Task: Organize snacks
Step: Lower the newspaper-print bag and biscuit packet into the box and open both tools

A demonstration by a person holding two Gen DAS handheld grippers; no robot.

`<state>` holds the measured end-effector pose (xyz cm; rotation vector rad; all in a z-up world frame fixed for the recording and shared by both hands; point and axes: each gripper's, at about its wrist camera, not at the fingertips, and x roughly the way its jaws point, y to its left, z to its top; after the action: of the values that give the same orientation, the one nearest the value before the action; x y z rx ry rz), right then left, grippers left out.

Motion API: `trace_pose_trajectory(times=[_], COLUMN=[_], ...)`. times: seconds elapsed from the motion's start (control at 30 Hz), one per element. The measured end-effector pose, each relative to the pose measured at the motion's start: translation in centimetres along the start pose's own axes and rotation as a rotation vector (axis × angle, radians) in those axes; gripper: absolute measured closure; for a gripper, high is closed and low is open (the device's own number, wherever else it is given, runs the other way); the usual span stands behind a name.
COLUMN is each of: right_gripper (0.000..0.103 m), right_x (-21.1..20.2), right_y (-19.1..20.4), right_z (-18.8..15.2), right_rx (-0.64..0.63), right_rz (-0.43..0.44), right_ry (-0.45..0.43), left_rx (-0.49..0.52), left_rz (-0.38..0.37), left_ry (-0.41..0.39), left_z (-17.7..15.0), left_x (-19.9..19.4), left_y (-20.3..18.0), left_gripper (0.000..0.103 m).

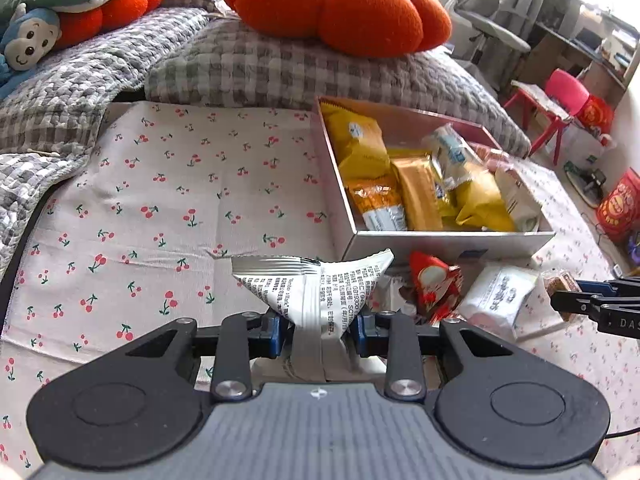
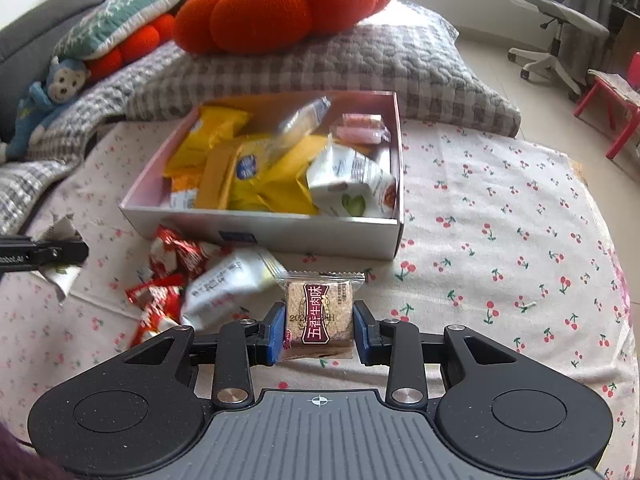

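My left gripper is shut on a white snack packet with black print, held above the cherry-print cloth, left of and in front of the open box. My right gripper is shut on a clear-wrapped brown cracker packet with a maroon label, just in front of the box. The box holds several yellow, orange and white packets. Loose red packets and a white packet lie on the cloth in front of the box; they also show in the left wrist view.
A grey checked cushion with an orange pumpkin plush lies behind the box. A blue monkey toy sits far left. A red child's chair and an office chair stand on the floor to the right.
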<state>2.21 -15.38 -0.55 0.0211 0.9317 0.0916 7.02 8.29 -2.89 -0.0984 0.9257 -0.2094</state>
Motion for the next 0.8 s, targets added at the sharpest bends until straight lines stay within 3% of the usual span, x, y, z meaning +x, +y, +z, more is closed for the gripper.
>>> trace_pose_trajectory(times=[0.43,0.8], right_gripper=[0.07,0.07], right_x=[-1.8,-0.8], right_y=[0.1,1.0], right_z=[1.9,3.5], right_rx=[0.148,0.248], right_rz=[0.07,0.098], right_ry=[-0.077,-0.16], left_rx=[-0.114,-0.156], left_rz=[-0.027,-0.071], left_ry=[-0.094,-0.154], left_z=[1.8,3.8], left_x=[-1.3,0.9], left_y=[-1.5,-4.1], left_gripper=[0.074,0.074])
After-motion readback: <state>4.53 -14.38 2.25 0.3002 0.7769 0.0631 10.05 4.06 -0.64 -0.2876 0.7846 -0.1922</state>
